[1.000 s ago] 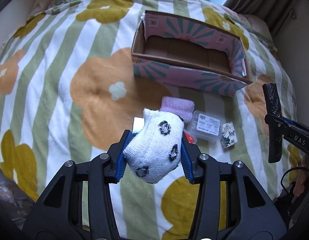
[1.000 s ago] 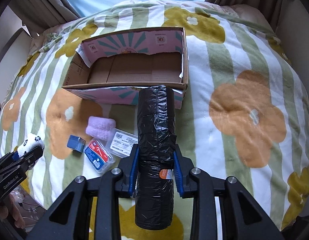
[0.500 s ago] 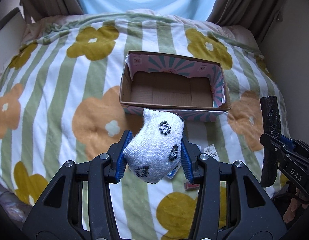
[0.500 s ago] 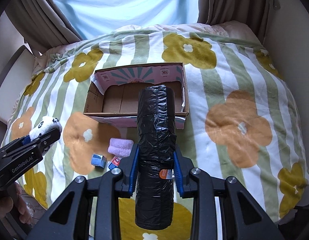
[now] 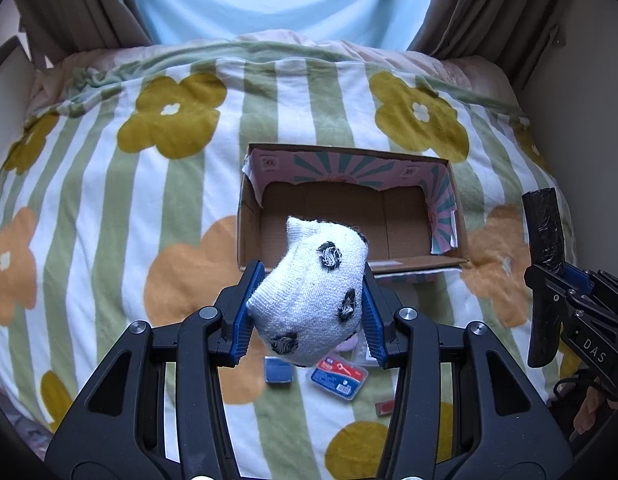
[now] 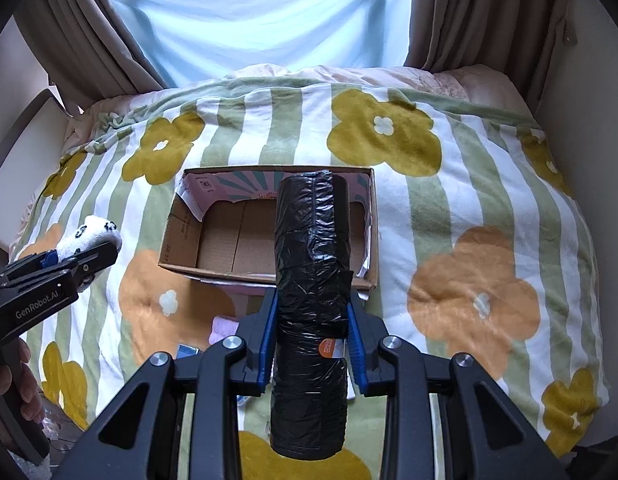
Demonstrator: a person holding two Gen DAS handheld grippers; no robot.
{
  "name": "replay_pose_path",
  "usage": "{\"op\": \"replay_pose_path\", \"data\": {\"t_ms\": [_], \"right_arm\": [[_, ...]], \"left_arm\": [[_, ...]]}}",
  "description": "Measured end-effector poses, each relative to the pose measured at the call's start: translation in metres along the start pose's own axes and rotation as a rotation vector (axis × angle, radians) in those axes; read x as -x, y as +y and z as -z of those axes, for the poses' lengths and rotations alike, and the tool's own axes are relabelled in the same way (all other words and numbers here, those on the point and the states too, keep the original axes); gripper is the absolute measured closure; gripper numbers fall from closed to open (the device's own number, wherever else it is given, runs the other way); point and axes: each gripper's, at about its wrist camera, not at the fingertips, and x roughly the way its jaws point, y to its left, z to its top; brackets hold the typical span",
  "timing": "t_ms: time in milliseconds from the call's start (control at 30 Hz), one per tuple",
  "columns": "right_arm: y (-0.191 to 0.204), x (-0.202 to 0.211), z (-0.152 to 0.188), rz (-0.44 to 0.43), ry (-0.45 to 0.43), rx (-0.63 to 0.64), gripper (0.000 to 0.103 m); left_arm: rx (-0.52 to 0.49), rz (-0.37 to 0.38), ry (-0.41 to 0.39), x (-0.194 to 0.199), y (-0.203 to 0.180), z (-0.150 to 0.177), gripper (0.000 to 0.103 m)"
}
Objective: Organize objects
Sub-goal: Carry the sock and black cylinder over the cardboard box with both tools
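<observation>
My left gripper [image 5: 309, 312] is shut on a rolled white sock with black spots [image 5: 313, 300], held high above the bed. My right gripper [image 6: 312, 316] is shut on a roll of black plastic bags [image 6: 312, 264] that stands up between the pads. An open cardboard box [image 5: 251, 216] with a pink and teal printed lining lies on the flowered blanket beyond both grippers, and its floor is bare. In the right wrist view the same box [image 6: 181, 236] sits behind the black roll, and the left gripper [image 6: 83, 254] with the sock [image 6: 91, 232] shows at the left.
Below the left gripper lie a small blue box [image 5: 277, 370], a red and blue flat case [image 5: 337, 372], a small red item [image 5: 385, 407] and a lilac cloth [image 6: 223, 330]. Curtains and a bright window stand past the bed. A hand [image 6: 17, 380] grips the left handle.
Both grippers have risen and pulled back from the bed, so the box and small items look smaller and lower. The curtains and window have come into view. Both grips are unchanged.
</observation>
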Motion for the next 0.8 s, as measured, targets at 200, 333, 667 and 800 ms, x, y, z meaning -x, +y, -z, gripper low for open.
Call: {"op": "replay_pose_path", "data": {"t_ms": [200,333,667,800], "right_arm": [[0.007,-0.038,-0.040,-0.031,0.010,0.074,0.074],[0.017,-0.073,-0.060,-0.041,0.032,0.167,0.074],[0.035,-0.177,-0.078,-0.085,0.170,0.357,0.074],[0.038,-0.218,-0.078,-0.108,0.231,0.422,0.074]], "left_arm": [[-0.012,0.010,0.029,-0.046,0.006,-0.044,0.061],[-0.018,0.012,0.067,-0.087,0.008,-0.065,0.061],[-0.087,-0.022,0.193,-0.197,0.003,-0.082,0.061],[-0.113,-0.025,0.237,-0.236,0.000,-0.080,0.061]]}}
